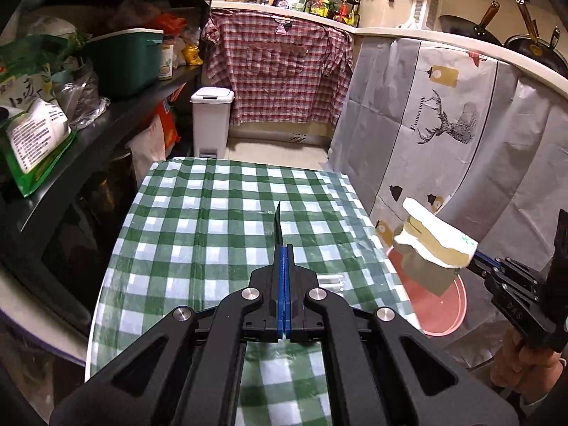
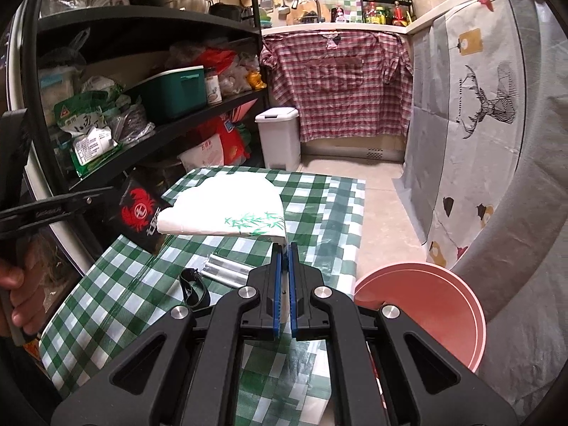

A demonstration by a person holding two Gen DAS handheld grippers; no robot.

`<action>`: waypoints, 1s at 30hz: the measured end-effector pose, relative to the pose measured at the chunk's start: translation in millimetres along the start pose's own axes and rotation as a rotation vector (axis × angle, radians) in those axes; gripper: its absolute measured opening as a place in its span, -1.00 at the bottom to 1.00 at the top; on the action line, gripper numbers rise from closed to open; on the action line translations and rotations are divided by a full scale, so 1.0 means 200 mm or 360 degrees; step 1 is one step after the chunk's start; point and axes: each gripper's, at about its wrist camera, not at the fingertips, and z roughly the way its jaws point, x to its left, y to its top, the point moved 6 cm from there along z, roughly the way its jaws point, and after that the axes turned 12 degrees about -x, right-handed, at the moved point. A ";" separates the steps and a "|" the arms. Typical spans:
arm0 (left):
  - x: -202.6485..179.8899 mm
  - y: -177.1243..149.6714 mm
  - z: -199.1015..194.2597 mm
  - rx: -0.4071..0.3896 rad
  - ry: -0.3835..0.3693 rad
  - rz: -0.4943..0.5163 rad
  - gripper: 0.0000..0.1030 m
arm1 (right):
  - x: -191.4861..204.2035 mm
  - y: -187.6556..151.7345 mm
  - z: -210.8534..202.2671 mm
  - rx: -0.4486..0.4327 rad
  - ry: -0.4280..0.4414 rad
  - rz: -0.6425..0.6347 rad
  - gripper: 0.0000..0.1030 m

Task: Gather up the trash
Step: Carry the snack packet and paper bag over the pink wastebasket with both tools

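My left gripper (image 1: 284, 248) is shut on a thin black wrapper (image 1: 277, 227) with a red crab logo, seen flat in the right wrist view (image 2: 140, 211), held above the green checked table (image 1: 198, 220). My right gripper (image 2: 284, 248) is shut on a white paper wrapper with a green bamboo print (image 2: 227, 209); in the left wrist view this wrapper (image 1: 431, 241) hangs past the table's right edge, above a pink bin (image 1: 447, 305). A clear plastic tube (image 2: 227, 268) and a black band (image 2: 193, 287) lie on the table.
The pink bin (image 2: 426, 305) stands on the floor right of the table. A white pedal bin (image 1: 211, 120) stands beyond the table's far end. Black shelves (image 1: 106, 135) full of bags line the left. A curtained counter (image 1: 461, 124) runs along the right.
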 end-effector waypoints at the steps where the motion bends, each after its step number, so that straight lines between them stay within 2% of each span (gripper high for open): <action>1: -0.02 -0.01 -0.01 0.0003 0.0003 0.0007 -1.00 | 0.00 0.00 -0.01 -0.0006 -0.0004 0.0003 -0.92; 15: -0.18 -0.09 -0.07 0.0007 -0.0015 0.0041 -1.00 | -0.10 -0.02 -0.10 -0.0002 -0.0106 0.0069 -0.92; 30: -0.25 -0.07 -0.05 -0.0008 -0.0025 0.0088 -1.00 | -0.18 -0.03 -0.09 0.0005 -0.0114 0.0125 -0.92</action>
